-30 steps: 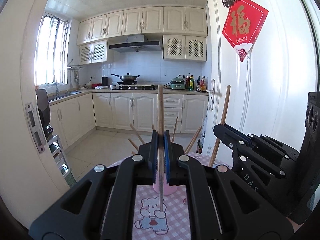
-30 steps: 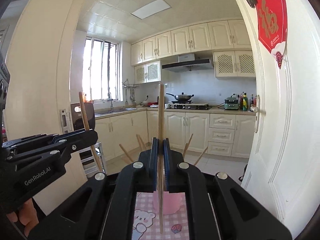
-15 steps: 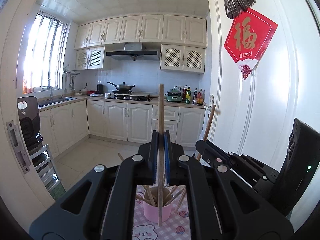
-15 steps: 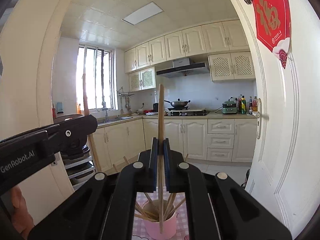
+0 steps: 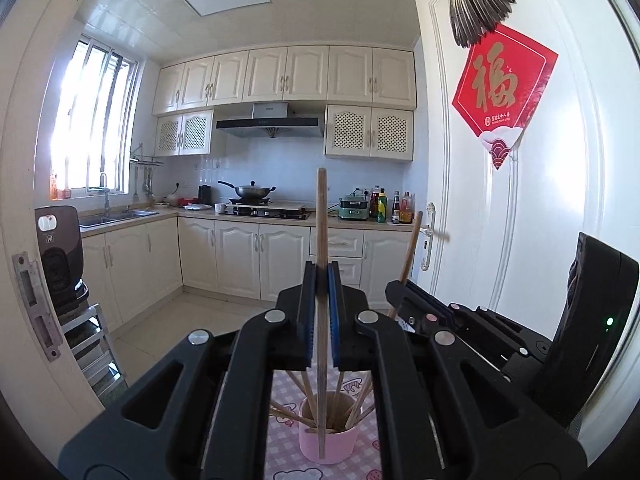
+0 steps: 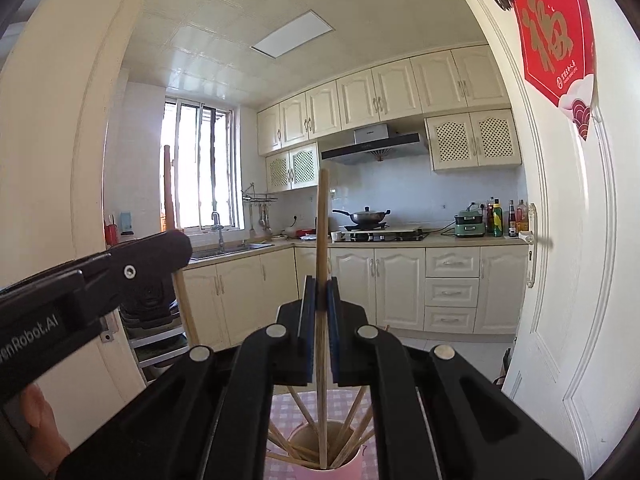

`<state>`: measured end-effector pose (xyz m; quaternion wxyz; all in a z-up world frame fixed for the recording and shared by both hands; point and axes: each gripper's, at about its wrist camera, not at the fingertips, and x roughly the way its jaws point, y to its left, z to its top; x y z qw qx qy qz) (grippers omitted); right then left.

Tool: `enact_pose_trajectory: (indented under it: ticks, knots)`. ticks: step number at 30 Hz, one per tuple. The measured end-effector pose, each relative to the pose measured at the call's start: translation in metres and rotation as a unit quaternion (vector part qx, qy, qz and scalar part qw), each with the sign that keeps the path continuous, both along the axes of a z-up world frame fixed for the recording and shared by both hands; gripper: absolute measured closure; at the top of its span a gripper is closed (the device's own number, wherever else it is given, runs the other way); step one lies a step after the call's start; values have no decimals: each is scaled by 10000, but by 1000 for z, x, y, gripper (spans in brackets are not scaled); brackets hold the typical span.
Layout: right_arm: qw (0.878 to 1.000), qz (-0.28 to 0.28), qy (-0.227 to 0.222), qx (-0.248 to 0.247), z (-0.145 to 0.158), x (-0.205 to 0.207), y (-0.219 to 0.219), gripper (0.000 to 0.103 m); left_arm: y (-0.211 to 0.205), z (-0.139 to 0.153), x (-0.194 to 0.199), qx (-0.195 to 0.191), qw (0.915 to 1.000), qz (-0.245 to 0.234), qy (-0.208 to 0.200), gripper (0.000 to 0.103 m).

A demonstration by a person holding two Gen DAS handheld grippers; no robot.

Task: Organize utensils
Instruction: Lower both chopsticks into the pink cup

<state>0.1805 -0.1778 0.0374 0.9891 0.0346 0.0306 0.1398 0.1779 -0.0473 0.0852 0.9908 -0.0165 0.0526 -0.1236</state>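
My left gripper (image 5: 321, 280) is shut on an upright wooden chopstick (image 5: 321, 216); its lower end hangs in front of a pink cup (image 5: 329, 444) that holds several chopsticks. My right gripper (image 6: 320, 292) is shut on another upright chopstick (image 6: 321, 224), whose lower end reaches down into the pink cup (image 6: 352, 468). In the left wrist view the right gripper (image 5: 400, 292) is at the right with its chopstick (image 5: 410, 248). In the right wrist view the left gripper (image 6: 176, 248) is at the left with its chopstick (image 6: 168, 196).
The cup stands on a pink checked cloth with bear prints (image 5: 288, 428). A white door (image 5: 520, 220) with a red paper sign (image 5: 504, 88) is close on the right. A door frame (image 5: 24, 240) is on the left. Kitchen cabinets (image 5: 240, 256) lie beyond.
Both grippers have moved closer to the pink cup and over it, each still holding its chopstick. The right chopstick's lower end has come down into the cup.
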Motion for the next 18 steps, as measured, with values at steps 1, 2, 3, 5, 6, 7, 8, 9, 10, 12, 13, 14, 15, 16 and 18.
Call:
enact_pose_trajectory:
  ticks: [1,2,3,5,6,7,8,9,10,12,13,14,15,16,18]
  knots:
    - [10000,-2,-7,-5,0,0,1,99,3,0,0,-24,10000,38,-26,97]
    - [10000,9,0,-14,0,1,2,99,6,0,0,-26,10000,60,-47,97]
    - [10000,10,-11,-12,0,1,2,99,9,0,1,-38,9999,83,-56,97]
    - [10000,28,-8,-24,1,2,5,99,15,2,3,-182,9998,71,-57,97]
    - [10000,30,-2,-28,1,3,6,99,17,4,4,-221,9997,56,-48,97]
    - [10000,18,-23,-42,2,3,7,99,18,5,5,-238,9997,71,-45,97]
    - [10000,29,-16,-55,2,4,7,99,19,8,6,-270,9996,45,-52,97]
    - [10000,33,-1,-59,3,5,7,99,19,10,7,-333,9994,-45,-14,97]
    - [10000,12,-18,-65,4,6,7,99,20,12,8,-435,9990,-119,19,97]
    - [10000,18,-28,-70,5,6,5,99,16,15,7,-484,9987,-155,-56,97]
    - [10000,4,-45,-73,6,5,5,99,14,16,6,-473,9987,-139,-136,97]
    - [9999,-1,-59,-90,5,4,5,99,11,16,6,-471,9986,-147,-184,97]
    - [9999,-3,-56,-98,5,4,4,99,9,16,8,-489,9984,-170,-208,97]
    - [9999,-19,-52,-95,4,4,2,99,6,15,10,-510,9983,-157,-231,97]
    - [9999,-29,-46,-106,3,4,0,99,1,11,16,-526,9982,-173,-229,97]
